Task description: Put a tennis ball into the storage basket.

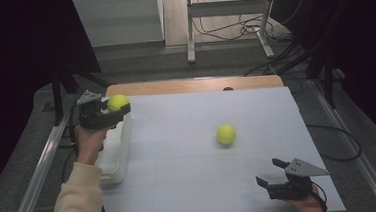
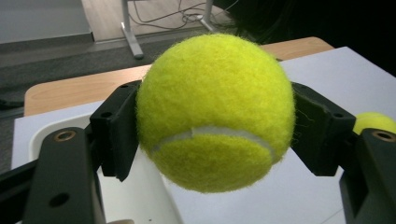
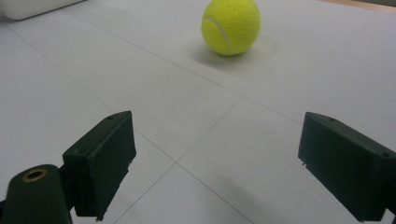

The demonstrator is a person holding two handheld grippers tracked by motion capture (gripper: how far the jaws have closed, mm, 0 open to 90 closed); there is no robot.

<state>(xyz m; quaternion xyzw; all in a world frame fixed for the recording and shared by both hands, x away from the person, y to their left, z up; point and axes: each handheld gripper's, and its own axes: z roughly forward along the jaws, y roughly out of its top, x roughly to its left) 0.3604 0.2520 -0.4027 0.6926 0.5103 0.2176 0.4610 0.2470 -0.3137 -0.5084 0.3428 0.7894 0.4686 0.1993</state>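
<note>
A yellow tennis ball [image 1: 118,102] [image 2: 215,112] is clamped between the black jaws of my left gripper [image 1: 116,107] [image 2: 215,126], held in the air over the far end of a white bin [image 1: 115,156] [image 2: 42,133] at the table's left edge. A second tennis ball [image 1: 226,134] [image 3: 231,26] [image 2: 373,122] lies loose on the white board [image 1: 191,186] near its middle. Low over the board's near right corner, my right gripper [image 1: 271,173] [image 3: 215,163] stands open, jaws wide apart with nothing between them, pointing toward that loose ball.
The white board covers a wooden table [image 1: 194,85] whose far edge shows beyond it. Metal rails [image 1: 35,177] run along both sides. A frame stand [image 1: 230,23] and cables [image 1: 231,30] sit on the floor behind.
</note>
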